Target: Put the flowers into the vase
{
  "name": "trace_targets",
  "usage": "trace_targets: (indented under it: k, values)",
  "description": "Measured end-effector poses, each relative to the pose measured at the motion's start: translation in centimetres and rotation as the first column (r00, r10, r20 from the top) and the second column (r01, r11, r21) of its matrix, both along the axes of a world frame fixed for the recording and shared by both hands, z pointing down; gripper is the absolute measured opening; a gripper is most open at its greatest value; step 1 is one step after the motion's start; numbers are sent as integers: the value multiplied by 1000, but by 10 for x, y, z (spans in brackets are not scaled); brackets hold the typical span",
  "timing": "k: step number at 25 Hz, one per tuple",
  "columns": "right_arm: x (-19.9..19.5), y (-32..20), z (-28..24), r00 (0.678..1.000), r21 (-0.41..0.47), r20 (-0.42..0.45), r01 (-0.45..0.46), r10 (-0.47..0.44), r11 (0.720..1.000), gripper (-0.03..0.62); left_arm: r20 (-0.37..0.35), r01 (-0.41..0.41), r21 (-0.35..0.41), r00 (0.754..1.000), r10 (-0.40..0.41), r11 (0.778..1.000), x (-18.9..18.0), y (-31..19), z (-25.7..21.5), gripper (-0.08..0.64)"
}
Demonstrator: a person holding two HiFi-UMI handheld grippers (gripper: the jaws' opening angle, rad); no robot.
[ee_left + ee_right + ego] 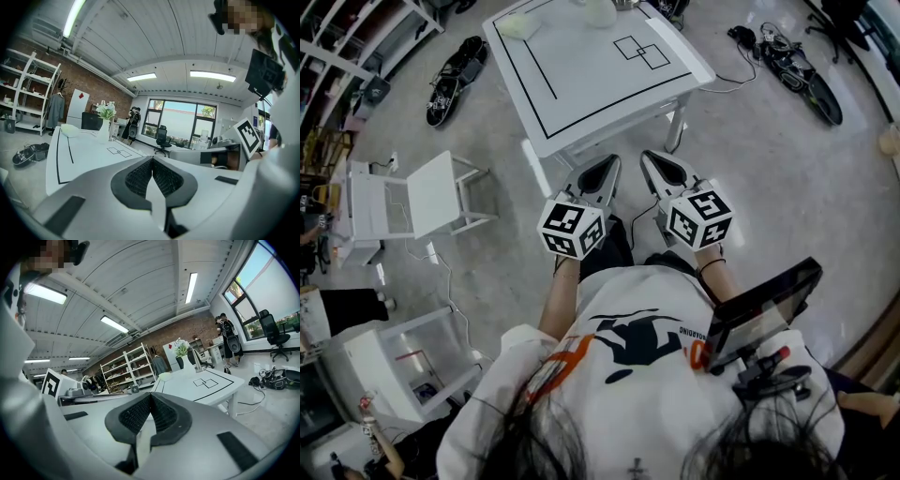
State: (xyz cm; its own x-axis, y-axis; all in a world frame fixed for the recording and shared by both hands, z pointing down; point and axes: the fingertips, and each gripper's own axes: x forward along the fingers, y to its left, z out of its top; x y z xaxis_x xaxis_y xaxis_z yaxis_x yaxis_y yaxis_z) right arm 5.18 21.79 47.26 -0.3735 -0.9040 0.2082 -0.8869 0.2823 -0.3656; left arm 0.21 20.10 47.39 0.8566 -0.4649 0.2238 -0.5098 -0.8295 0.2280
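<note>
Left hand-held gripper [152, 159] presses its textured black pads [139, 178] together.

Workshop-type room: pale floor [787, 169], brick wall [93, 84], big windows [180, 122], white ribbed ceiling [154, 37].
White table [581, 94] with black line markings stands mid-floor. A small white chair [427, 192] is off to its left in the head view. Black gear [455, 80], possibly bags, lies on the floor either side of the table, with cables [741, 37] near the right-hand lot. White open shelves [28, 89] run along the brick wall. A black office chair [161, 137] sits before the windows. Strip lights [213, 75] are on.
</note>
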Motion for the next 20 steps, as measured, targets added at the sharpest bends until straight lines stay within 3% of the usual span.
trace_targets:
  k: [20]
  values:
    - [33,-6,-3,999,6,9,-41,41,999,14,46,-57,12,997,56,998,29,-3,1,11]
